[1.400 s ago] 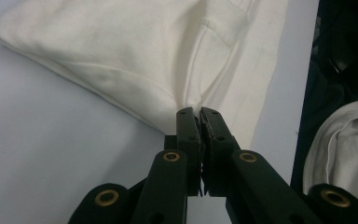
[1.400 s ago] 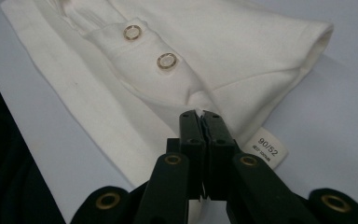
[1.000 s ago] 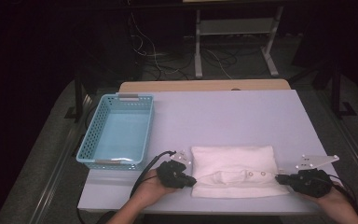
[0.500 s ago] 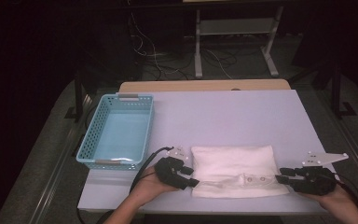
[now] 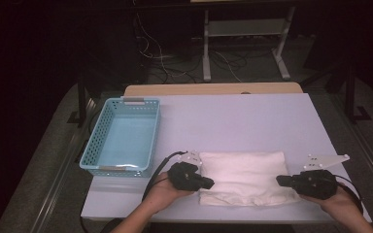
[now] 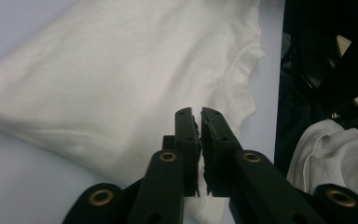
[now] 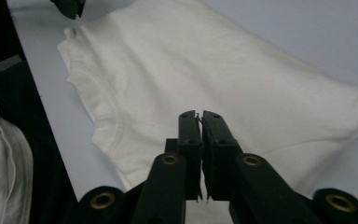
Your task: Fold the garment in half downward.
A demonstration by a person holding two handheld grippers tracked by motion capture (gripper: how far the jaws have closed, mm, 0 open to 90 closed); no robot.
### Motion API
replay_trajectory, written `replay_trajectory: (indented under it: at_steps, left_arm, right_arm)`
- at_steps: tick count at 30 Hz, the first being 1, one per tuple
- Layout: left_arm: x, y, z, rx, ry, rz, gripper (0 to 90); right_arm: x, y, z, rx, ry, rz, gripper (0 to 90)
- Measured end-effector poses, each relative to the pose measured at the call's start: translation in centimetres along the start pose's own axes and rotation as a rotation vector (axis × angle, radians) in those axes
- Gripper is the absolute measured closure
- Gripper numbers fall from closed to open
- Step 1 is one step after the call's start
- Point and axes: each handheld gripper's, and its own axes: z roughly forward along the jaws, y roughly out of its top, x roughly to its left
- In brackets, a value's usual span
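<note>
1. The folded white cotton garment (image 5: 245, 177) lies flat near the near edge of the pale grey table (image 5: 252, 121), between the two hands, with its long side running left to right.

2. The left gripper (image 5: 205, 183) sits at the garment's left end, its jaws just closed; in the left gripper view (image 6: 121, 84) they stand pressed together over the cloth edge, and whether a fold is pinched between them I cannot tell.

3. The right gripper (image 5: 280, 180) sits at the right end, its jaws likewise just closed to a thin slit over the fabric (image 7: 205, 70); again, no cloth plainly shows between the pads.

4. Risk, as I judge it: if either pair caught only the top layer (or nothing at all), lifting would pull the fold open or leave one end sagging on the table. Uneven lifting by the two hands could also drag the bundle off the near edge, which lies close.

5. The light blue perforated plastic basket (image 5: 97, 145) stands at the left, just beyond the left hand, apart from the garment. It looks empty, with its floor bare.
</note>
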Motion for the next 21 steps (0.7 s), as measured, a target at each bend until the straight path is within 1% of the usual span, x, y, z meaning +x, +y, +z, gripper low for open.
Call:
replay_trajectory:
  at_steps: [2, 5, 6, 7, 8, 12, 17, 20, 21]
  left_arm:
    - [-0.3, 0.2, 0.7, 0.014, -0.007, 0.008, 87.2]
    - [-0.6, 0.2, 1.8, 0.051, -0.019, 0.023, 87.7]
    - [-0.7, 0.1, 2.0, 0.060, -0.023, 0.024, 88.1]
    - [-0.8, 0.0, 2.3, 0.080, -0.024, 0.032, 88.2]
    - [-0.9, -0.1, 2.5, 0.086, -0.028, 0.031, 88.3]
    - [-1.2, -0.4, 3.2, 0.124, -0.043, 0.038, 88.4]
    - [-1.3, -0.5, 3.3, 0.122, -0.044, 0.043, 87.1]
    - [-1.2, -0.4, 3.1, 0.105, -0.028, 0.045, 79.5]
    - [-1.2, -0.3, 2.9, 0.098, -0.023, 0.043, 77.0]
  right_arm:
    - [0.2, 0.1, 0.6, 0.012, 0.019, -0.011, 88.2]
    - [0.8, 0.1, 1.5, 0.047, 0.045, -0.038, 88.3]
    - [1.0, 0.1, 1.8, 0.056, 0.048, -0.046, 88.2]
    - [1.0, 0.0, 1.9, 0.063, 0.051, -0.054, 88.2]
    - [1.1, -0.1, 2.1, 0.075, 0.051, -0.058, 88.1]
    - [1.1, -0.3, 2.4, 0.084, 0.053, -0.062, 86.9]
    - [1.0, -0.4, 2.4, 0.087, 0.042, -0.061, 82.8]
    - [1.0, -0.4, 2.4, 0.080, 0.032, -0.058, 77.1]
    - [1.0, -0.4, 2.3, 0.076, 0.029, -0.056, 73.9]
